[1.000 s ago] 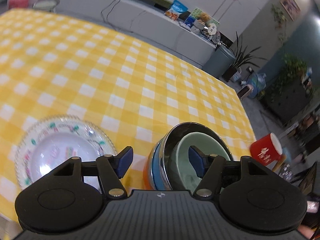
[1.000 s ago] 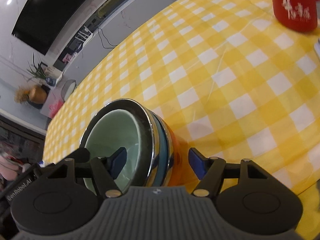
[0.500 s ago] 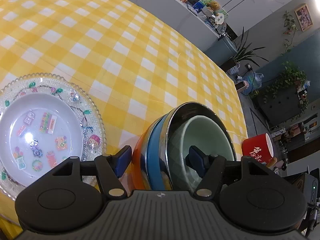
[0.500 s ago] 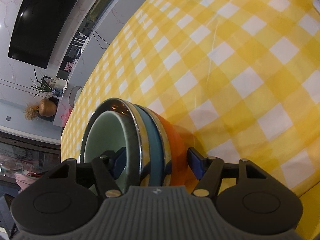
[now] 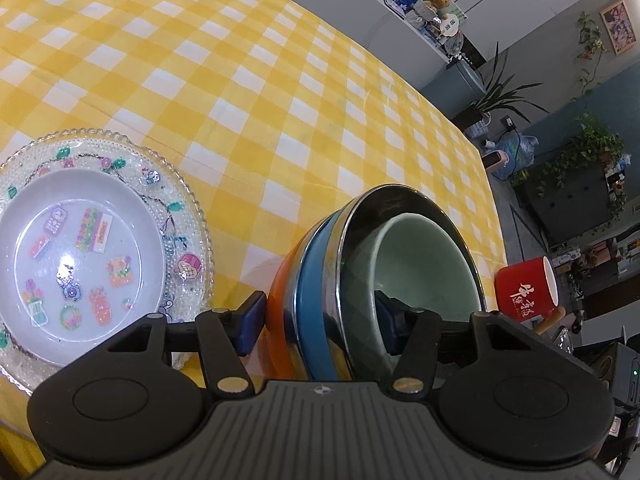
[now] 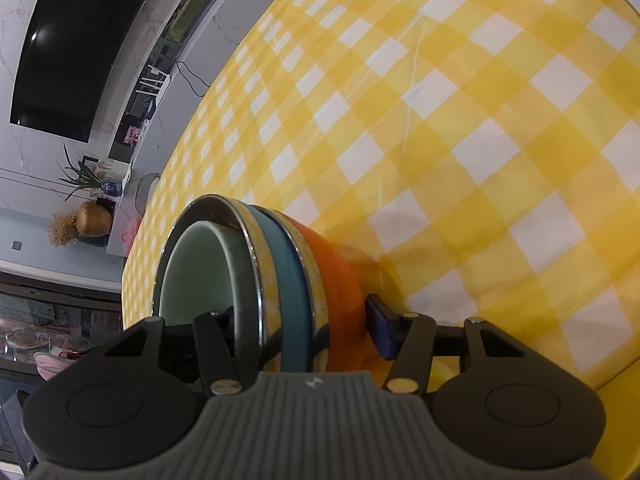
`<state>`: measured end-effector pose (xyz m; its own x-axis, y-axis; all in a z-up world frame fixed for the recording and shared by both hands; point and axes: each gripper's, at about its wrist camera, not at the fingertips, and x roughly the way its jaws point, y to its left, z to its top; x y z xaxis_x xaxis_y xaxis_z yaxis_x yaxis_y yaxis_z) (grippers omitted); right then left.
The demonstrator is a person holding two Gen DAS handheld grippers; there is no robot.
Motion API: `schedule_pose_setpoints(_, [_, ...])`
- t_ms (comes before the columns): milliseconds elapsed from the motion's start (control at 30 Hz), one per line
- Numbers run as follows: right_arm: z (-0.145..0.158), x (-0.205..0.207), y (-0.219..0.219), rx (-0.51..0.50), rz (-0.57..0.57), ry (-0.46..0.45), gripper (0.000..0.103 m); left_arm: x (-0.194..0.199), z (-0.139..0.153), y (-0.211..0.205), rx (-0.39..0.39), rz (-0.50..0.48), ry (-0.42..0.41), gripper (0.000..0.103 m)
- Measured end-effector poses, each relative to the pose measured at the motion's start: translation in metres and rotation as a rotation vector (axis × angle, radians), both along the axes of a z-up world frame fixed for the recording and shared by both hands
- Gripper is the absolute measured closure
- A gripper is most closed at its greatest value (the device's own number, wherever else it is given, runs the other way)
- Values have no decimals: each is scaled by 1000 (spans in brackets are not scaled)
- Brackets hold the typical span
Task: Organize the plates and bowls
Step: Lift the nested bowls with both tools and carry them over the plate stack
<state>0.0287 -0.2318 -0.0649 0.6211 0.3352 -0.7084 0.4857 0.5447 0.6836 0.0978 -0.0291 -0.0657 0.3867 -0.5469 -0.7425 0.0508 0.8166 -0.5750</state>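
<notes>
A nest of bowls (image 5: 320, 280) sat near the front edge of the worktop (image 5: 280, 92), which was covered by a yellow-and-white checked cloth. The nest was made of an orange bowl (image 5: 282, 280) outermost, a blue bowl (image 5: 316, 276) within it, a steel bowl (image 5: 360, 236) within that, and a pale green bowl (image 5: 424, 264) innermost.

The left gripper (image 5: 316, 322) straddled the near wall of the nest. One blue pad sat outside the orange bowl on the left, with a thin gap showing, and the other sat inside the green bowl. Its jaws had just been closing around the stacked walls, yet the pads did not visibly press, so it counted as released rather than grasping.

The right gripper (image 6: 304, 330) straddled the same nest from the other side. Its right pad stood just beside the orange wall, with a narrow strip of shadow between. Its left finger reached inside the green bowl (image 6: 196, 272), the pad hidden behind the steel rim. These jaws had also been closing, but whether they were pressing could not be told.

To the left of the nest, just beside it, lay a clear beaded glass plate (image 5: 188, 216) with a white sticker-decorated plate (image 5: 80, 256) resting in it. A red mug (image 5: 524, 290) stood to the right of the bowls at the worktop's edge.
</notes>
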Motion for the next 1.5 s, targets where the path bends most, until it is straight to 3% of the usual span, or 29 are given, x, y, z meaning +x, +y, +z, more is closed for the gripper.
schedule_pose_setpoints(767, [2, -3, 0, 8, -8, 12, 51, -3, 3, 0, 16, -6, -16, 45])
schedule_pose_setpoints(1133, [27, -6, 8, -1, 16, -47, 51, -9, 30, 12, 1, -4, -80, 45])
schedule_pose_setpoints(1500, [48, -3, 47, 15, 90, -96, 51, -17, 54, 53, 11, 44, -120, 46])
